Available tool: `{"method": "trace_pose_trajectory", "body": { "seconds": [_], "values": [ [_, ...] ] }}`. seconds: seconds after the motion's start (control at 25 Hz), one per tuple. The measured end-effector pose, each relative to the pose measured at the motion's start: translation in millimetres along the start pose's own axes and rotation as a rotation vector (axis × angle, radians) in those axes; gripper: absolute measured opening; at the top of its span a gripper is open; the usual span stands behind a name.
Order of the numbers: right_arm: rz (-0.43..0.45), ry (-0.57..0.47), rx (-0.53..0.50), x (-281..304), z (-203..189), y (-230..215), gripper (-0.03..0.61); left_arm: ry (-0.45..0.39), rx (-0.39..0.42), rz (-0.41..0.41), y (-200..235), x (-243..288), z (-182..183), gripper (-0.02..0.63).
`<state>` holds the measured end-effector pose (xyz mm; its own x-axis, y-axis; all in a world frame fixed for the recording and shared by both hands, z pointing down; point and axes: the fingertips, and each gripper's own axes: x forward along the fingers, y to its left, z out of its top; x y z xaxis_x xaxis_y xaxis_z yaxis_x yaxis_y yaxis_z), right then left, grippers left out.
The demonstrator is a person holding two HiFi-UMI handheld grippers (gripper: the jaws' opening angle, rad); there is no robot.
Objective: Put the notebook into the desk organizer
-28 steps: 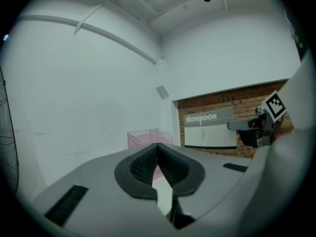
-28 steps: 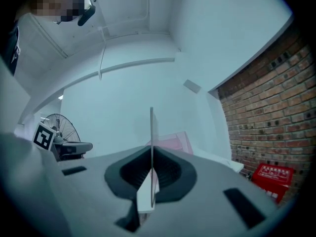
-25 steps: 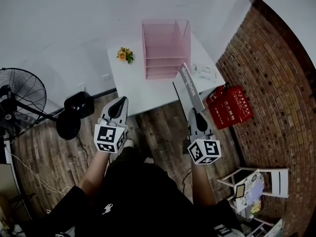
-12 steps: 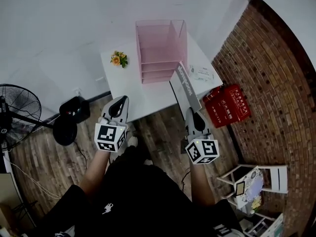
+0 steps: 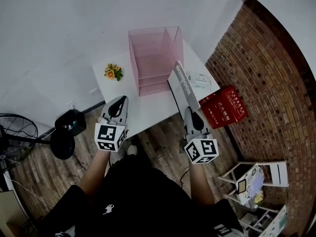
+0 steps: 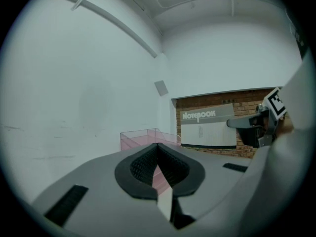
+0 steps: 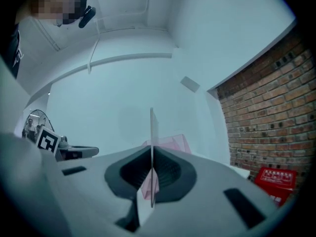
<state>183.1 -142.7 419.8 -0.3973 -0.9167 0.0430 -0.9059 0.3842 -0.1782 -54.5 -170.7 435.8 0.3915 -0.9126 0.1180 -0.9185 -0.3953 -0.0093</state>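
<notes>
Notebook (image 5: 183,85) sits clamped edge-on and upright in the closed right gripper (image 5: 190,115), over the right side of the table (image 5: 148,107) and short of the pink organizer (image 5: 150,58). The left gripper (image 5: 117,102) has its jaws together on nothing. Judged step: carry-in, and next it needs lining the thin edge with a compartment and easing it in. The organizer's dividers are hard to make out through its tinted walls.

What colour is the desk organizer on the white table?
Translucent pink. The desk organizer shows best in the head view.
</notes>
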Motion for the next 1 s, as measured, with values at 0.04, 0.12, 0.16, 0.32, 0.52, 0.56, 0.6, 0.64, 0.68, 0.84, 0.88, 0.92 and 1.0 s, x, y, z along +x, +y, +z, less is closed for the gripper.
{"method": "trace_pose_trajectory", "body": {
  "seconds": [0.04,0.12,0.16,0.32,0.52,0.56,0.6,0.64,0.68,0.84,0.88,0.92,1.0],
  "values": [
    [-0.005,-0.001,0.002,6,1,1,0.011,-0.002,-0.002,-0.007,5,6,1,0.003],
    [-0.016,-0.001,0.006,17,2,2,0.011,-0.006,-0.007,-0.021,13,16,2,0.003],
    [-0.021,-0.003,0.010,22,3,3,0.011,-0.008,-0.009,-0.030,16,20,2,0.003],
    [-0.038,-0.019,0.054,41,3,4,0.011,-0.016,-0.013,-0.072,27,38,2,0.003],
    [-0.066,-0.028,0.072,66,4,5,0.011,-0.006,-0.008,-0.119,41,59,-1,0.003],
    [-0.071,-0.029,0.073,71,4,6,0.011,-0.004,-0.008,-0.125,44,63,-1,0.003],
    [-0.076,-0.031,0.073,76,4,7,0.011,-0.003,-0.008,-0.132,47,66,-2,0.003],
    [-0.081,-0.032,0.072,81,4,8,0.012,-0.002,-0.008,-0.140,51,69,-2,0.003],
    [-0.084,-0.032,0.072,86,3,10,0.011,-0.002,-0.008,-0.147,54,72,-3,0.003],
    [-0.084,-0.038,0.067,106,-1,23,0.011,0.002,-0.003,-0.166,66,82,-7,0.003],
    [-0.081,-0.038,0.066,111,-2,27,0.011,0.004,-0.002,-0.168,68,83,-8,0.003],
    [-0.077,-0.037,0.066,115,-3,30,0.011,0.006,-0.003,-0.170,69,85,-10,0.003],
    [-0.070,-0.037,0.072,121,-5,34,0.011,0.008,-0.006,-0.172,71,87,-11,0.003]
  ]
}}
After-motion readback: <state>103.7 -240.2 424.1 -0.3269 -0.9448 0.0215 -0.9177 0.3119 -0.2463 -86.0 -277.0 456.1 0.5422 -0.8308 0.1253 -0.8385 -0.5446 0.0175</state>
